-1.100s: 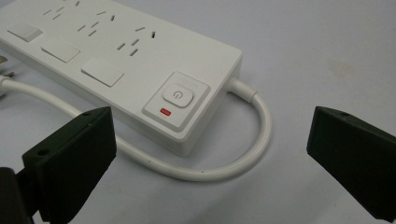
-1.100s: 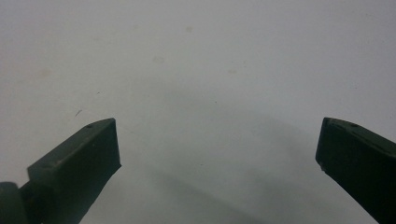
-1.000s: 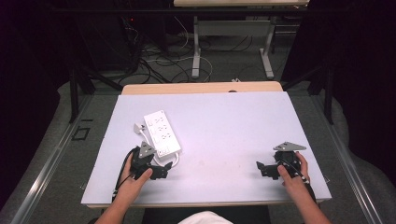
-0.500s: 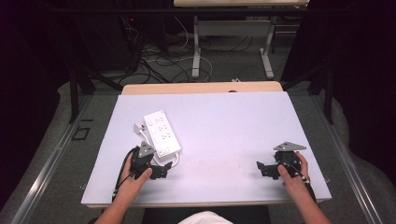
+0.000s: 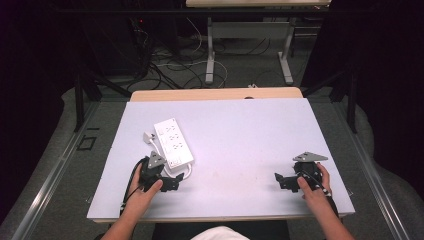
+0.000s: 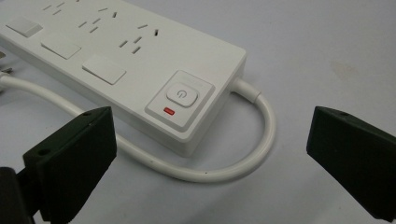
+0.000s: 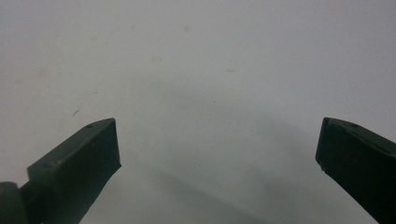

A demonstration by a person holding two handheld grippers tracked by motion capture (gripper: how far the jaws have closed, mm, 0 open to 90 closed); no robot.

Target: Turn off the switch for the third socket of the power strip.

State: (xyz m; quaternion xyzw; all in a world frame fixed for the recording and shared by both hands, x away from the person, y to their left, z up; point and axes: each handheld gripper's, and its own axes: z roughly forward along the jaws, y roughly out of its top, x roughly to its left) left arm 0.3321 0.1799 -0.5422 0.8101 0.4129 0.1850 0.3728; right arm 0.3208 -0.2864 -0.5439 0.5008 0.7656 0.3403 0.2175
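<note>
From the high view, I hold my left gripper (image 5: 161,176) near the table's (image 5: 240,135) front left and my right gripper (image 5: 296,179) near its front right, well apart from each other. A white power strip (image 5: 173,142) lies flat on the pale, matte tabletop just beyond my left gripper, angled with its far end pointing up and to the left. Its white cord (image 5: 186,173) loops out beside my left gripper. A small white plug (image 5: 148,136) sits against the strip's left side. Beyond the table, dark cables (image 5: 165,60) sprawl on the grey floor around a metal table leg (image 5: 211,55).

In the left gripper view, my two black jaws stand wide apart and grip nothing. Between them lies the near end of the power strip (image 6: 135,60), a smooth, hard white block with rounded corners. It carries a square power button (image 6: 182,95) with a small red mark just below it, flat rectangular covers, and rows of slot openings. The thick, round, glossy cord (image 6: 224,170) leaves the strip's end and curves back under its near edge, crossing the gap between my jaws.

In the right gripper view, my black blocky jaws are likewise spread wide and empty. Ahead is bare, faintly speckled table surface (image 7: 210,70) with soft shadow.
</note>
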